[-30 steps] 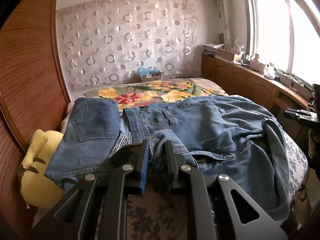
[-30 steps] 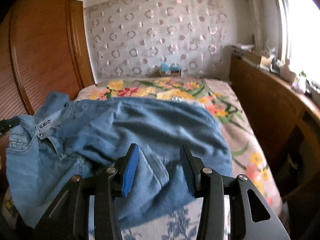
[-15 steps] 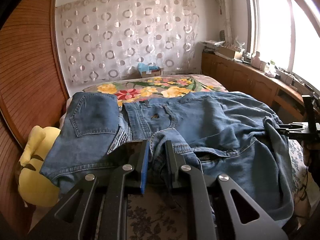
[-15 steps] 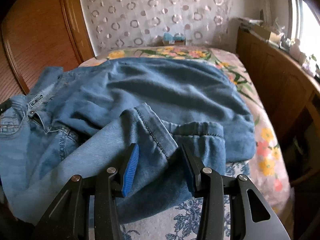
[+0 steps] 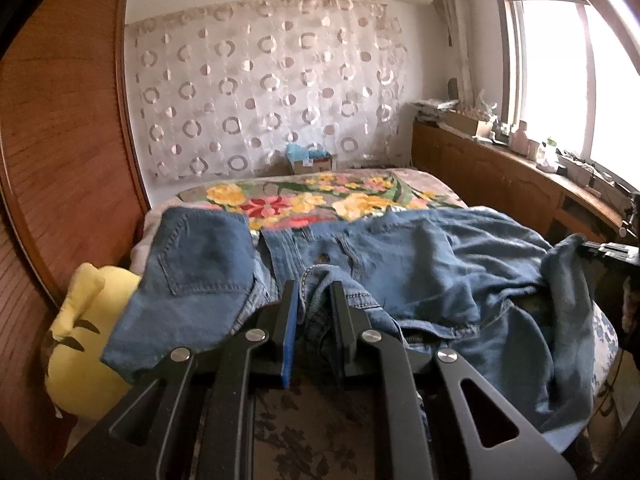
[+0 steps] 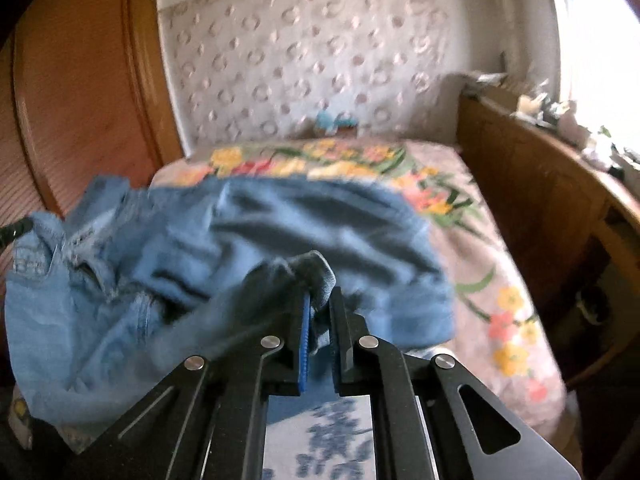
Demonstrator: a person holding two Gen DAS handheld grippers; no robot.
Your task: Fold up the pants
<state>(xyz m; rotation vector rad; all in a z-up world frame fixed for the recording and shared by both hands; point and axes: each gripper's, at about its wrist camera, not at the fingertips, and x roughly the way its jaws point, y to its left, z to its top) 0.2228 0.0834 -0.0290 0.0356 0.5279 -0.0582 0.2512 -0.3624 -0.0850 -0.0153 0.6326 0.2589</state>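
Blue denim pants [image 5: 420, 264] lie rumpled across the near end of the bed, waistband to the left; they also show in the right wrist view [image 6: 240, 232]. My left gripper [image 5: 314, 300] is shut on a bunched fold of the waistband. My right gripper [image 6: 318, 308] is shut on a trouser-leg hem and holds it lifted off the bed. It shows at the right edge of the left wrist view [image 5: 608, 248], with the cloth pulled up to it. The left gripper's tip shows at the left edge of the right wrist view [image 6: 14, 232].
The bed [image 5: 304, 200] has a floral cover. A yellow plush toy [image 5: 80, 344] lies at its left edge by a wooden wardrobe [image 5: 60, 160]. A wooden sill cabinet [image 5: 520, 184] with clutter runs along the right under the window. A small box [image 5: 310, 160] sits at the bed's head.
My right gripper was open over the trouser-leg hem; it has shut on the hem and lifted it. My left gripper has kept its hold on the waistband.
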